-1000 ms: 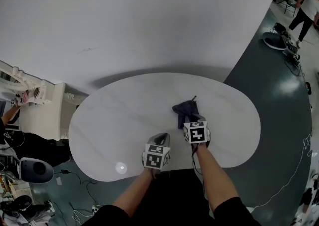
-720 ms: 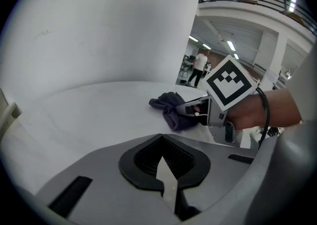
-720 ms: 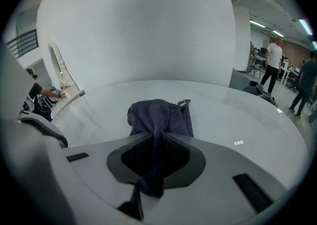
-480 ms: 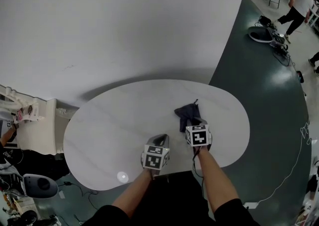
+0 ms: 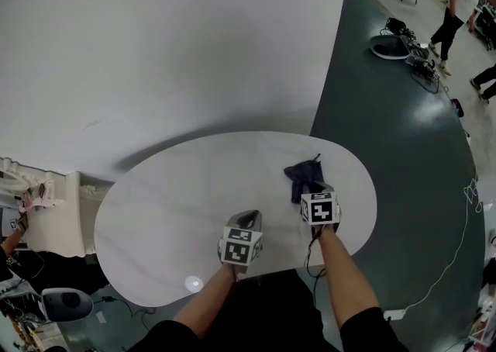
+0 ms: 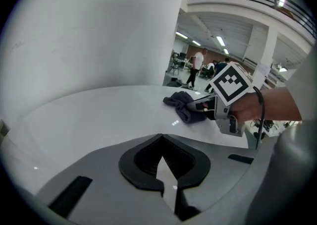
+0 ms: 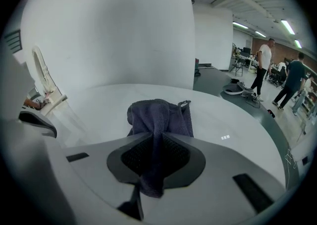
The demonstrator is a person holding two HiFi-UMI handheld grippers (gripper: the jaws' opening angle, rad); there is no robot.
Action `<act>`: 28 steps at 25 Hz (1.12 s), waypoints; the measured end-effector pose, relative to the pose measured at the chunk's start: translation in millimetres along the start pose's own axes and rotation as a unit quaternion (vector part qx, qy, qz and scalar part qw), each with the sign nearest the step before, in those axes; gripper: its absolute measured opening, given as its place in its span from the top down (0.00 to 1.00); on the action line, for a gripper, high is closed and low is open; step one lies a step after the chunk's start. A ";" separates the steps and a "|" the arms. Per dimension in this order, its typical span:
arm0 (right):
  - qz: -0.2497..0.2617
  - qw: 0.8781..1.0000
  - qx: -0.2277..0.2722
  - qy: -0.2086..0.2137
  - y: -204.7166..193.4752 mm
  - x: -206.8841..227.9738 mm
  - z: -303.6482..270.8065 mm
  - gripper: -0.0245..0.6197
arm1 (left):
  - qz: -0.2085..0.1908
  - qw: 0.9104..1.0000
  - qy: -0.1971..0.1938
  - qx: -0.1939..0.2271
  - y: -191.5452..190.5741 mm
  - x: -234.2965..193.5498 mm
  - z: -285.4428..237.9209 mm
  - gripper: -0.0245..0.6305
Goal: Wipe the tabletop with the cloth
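Cloth (image 7: 159,114) clamped in R tool (image 7: 156,155), resting on tabletop (image 5: 186,188).

Head view steeply down; gripper views low, probably near tabletop (image 5: 174,203); sharing cloth (image 5: 303,175).

I read bench (image 5: 178,203) top: smooth white, faint stone-like veining, soft sheen with small light glints | cloth (image 7: 158,115): dark blue-grey terry, nubbly, matt, limp | right tool (image 7: 157,145): matt grey plastic shell, black ribbed pads (image 7: 133,155) | left tool (image 6: 163,165): same matt grey plastic, ribbed black lining | floor (image 5: 403,149): dark green, smooth, slight sheen
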State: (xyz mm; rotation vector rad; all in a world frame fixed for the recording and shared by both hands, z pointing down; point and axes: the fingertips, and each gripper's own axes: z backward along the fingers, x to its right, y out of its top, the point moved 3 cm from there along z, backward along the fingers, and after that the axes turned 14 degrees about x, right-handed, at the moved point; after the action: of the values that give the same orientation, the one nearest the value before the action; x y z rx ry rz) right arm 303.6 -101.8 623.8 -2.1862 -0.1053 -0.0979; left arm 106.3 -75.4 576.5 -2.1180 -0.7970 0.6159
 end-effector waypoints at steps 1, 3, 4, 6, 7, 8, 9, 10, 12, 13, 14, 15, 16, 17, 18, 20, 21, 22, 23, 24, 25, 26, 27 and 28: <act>-0.001 1.000 0.000 -0.005 0.2 7.1 0.5 0.90 | -0.001 1.000 -0.001 0.000 1.2 0.9 -2.3 0.96; -0.006 1.000 0.000 -0.015 0.1 20.6 1.5 0.90 | -0.002 1.000 -0.001 -0.001 3.5 2.1 -6.3 0.96; -0.009 1.000 0.000 -0.021 0.2 27.4 2.3 0.90 | -0.003 1.000 -0.001 -0.001 4.9 2.9 -8.1 0.96; -0.014 0.999 0.001 -0.031 1.0 40.8 3.8 0.90 | -0.004 1.000 -0.002 -0.001 8.3 4.9 -11.6 0.96; -0.016 0.999 0.001 -0.036 1.9 47.1 4.0 0.90 | -0.004 1.000 -0.003 0.000 10.0 5.9 -13.3 0.96; -0.017 0.999 0.001 -0.040 3.1 52.7 3.9 0.90 | -0.005 1.000 -0.004 0.000 11.6 6.8 -14.9 0.96; -0.018 0.999 0.000 -0.044 4.4 57.4 3.3 0.90 | -0.006 1.000 -0.005 0.000 12.8 7.4 -16.4 0.96; -0.017 0.999 -0.002 -0.047 5.6 60.9 2.3 0.90 | -0.007 1.000 -0.005 0.000 13.6 7.6 -17.8 0.96; -0.013 0.998 -0.010 -0.055 8.0 64.9 -1.4 0.90 | -0.007 1.000 -0.004 -0.001 14.1 6.8 -19.2 0.96; -0.010 0.998 -0.016 -0.060 8.8 66.0 -3.7 0.90 | -0.007 1.000 -0.002 -0.002 14.3 6.0 -19.0 0.96; -0.007 0.998 -0.022 -0.064 9.1 66.6 -6.4 0.90 | -0.007 1.000 0.000 -0.002 14.7 4.9 -18.3 0.96; -0.006 0.997 -0.028 -0.065 9.6 66.6 -9.5 0.90 | -0.006 1.000 0.002 -0.001 15.3 3.3 -17.5 0.96; -0.006 0.997 -0.035 -0.064 10.2 66.1 -13.1 0.90 | -0.006 1.000 0.004 -0.001 15.9 1.0 -16.5 0.96; -0.006 0.997 -0.041 -0.063 11.0 65.9 -16.9 0.90 | -0.005 1.000 0.007 0.000 16.4 -2.1 -15.5 0.96; -0.003 0.997 -0.045 -0.065 13.7 66.8 -20.6 0.90 | -0.003 1.000 0.011 0.001 17.1 -5.6 -14.4 0.96; 0.011 0.997 -0.041 -0.069 24.7 68.7 -28.4 0.90 | 0.002 1.000 0.018 0.002 18.0 -12.4 -13.0 0.96; 0.017 0.996 -0.043 -0.070 27.3 68.8 -32.2 0.90 | 0.005 1.000 0.021 0.002 18.4 -15.3 -12.5 0.96; 0.020 0.996 -0.049 -0.069 27.5 67.6 -36.0 0.90 | 0.007 1.000 0.024 0.004 18.8 -17.7 -12.2 0.96; 0.022 0.996 -0.053 -0.067 28.0 65.8 -40.1 0.90 | 0.008 1.000 0.025 0.005 19.4 -19.8 -12.0 0.96; 0.023 0.996 -0.053 -0.066 30.2 64.6 -43.8 0.90 | 0.009 1.000 0.027 0.006 20.0 -21.6 -11.8 0.96; 0.025 0.996 -0.052 -0.067 33.1 63.9 -46.7 0.90 | 0.010 1.000 0.028 0.007 20.3 -23.5 -11.4 0.96; 0.025 0.996 -0.052 -0.067 35.4 62.8 -49.4 0.90 | 0.011 0.999 0.030 0.007 20.3 -25.8 -10.7 0.96; 0.026 0.996 -0.051 -0.067 37.6 61.1 -52.3 0.90 | 0.014 0.999 0.033 0.007 20.0 -28.8 -9.6 0.96; 0.027 0.996 -0.048 -0.065 39.9 58.9 -55.6 0.90 | 0.016 0.999 0.036 0.008 19.6 -32.4 -8.3 0.96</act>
State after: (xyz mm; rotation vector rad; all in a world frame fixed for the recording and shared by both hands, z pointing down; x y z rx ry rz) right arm 364.8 -167.9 630.1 -2.2897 -0.1170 0.0720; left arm 96.0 -112.3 571.0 -2.1299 -0.7172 0.5577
